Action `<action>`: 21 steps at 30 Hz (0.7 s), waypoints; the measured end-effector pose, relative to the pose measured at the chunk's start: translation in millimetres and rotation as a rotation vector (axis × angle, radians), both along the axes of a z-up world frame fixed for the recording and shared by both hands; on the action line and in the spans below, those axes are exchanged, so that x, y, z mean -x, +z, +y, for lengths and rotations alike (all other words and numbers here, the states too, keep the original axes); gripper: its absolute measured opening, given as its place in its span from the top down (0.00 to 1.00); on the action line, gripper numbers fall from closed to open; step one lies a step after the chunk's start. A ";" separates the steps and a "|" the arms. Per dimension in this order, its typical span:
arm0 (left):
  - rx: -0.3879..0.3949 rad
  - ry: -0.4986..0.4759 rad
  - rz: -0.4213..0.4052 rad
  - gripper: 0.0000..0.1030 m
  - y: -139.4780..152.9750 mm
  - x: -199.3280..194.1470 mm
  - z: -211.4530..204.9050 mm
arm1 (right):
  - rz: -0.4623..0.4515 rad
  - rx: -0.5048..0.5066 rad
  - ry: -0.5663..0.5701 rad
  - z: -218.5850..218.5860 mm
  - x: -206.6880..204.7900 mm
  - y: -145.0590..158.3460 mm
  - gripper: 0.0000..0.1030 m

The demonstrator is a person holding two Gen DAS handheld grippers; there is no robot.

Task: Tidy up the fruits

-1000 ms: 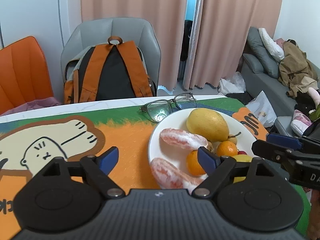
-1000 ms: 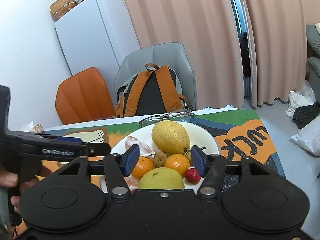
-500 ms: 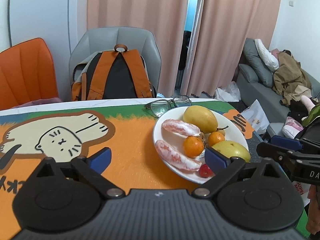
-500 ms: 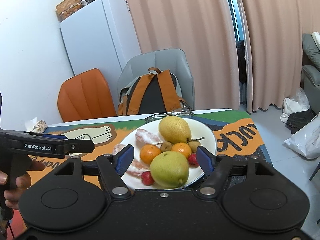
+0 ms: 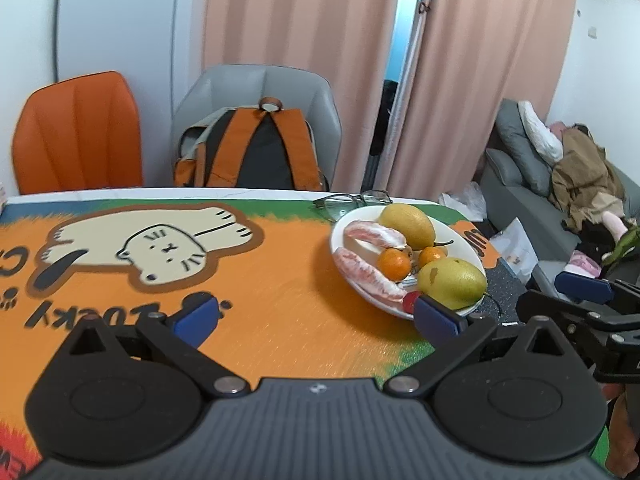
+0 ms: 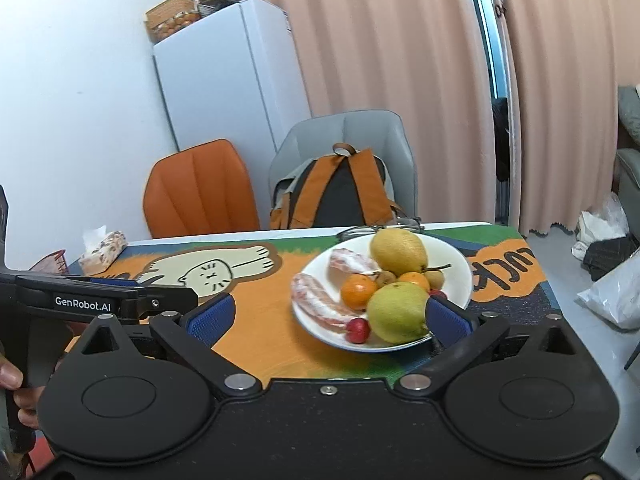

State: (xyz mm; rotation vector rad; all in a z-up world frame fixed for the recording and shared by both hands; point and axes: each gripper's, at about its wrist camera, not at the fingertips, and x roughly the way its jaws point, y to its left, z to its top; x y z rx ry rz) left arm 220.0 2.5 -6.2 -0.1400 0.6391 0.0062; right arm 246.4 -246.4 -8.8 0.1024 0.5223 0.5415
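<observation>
Left wrist view: mounted on the left hand-held gripper (image 5: 316, 316), low over the surface (image 5: 280, 280), facing across it toward the chairs and curtain; the plate (image 5: 472, 258) sits right of centre, near.
Right wrist view: mounted on the right hand-held gripper (image 6: 330, 318), a little higher and further right, facing the same way; the plate (image 6: 456, 260) lies close, just ahead of its fingers.
Shared area: plate of fruit, cat-print mat (image 5: 160, 248) (image 6: 208, 272), backpack (image 5: 256, 152) (image 6: 336, 192), both chairs, curtain.
Cross-sight: each view catches the other hand-held gripper at its edge.
</observation>
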 end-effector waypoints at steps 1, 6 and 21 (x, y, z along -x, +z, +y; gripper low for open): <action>0.006 0.007 -0.005 0.00 0.9 5.7 2.5 | -0.004 0.002 0.003 1.6 4.1 1.4 0.00; 0.019 0.014 -0.020 0.00 4.3 30.8 10.4 | -0.012 0.010 0.016 8.3 23.4 6.0 0.00; -0.007 0.049 -0.058 0.00 15.4 92.5 25.7 | -0.050 0.019 0.035 17.3 65.1 21.5 0.00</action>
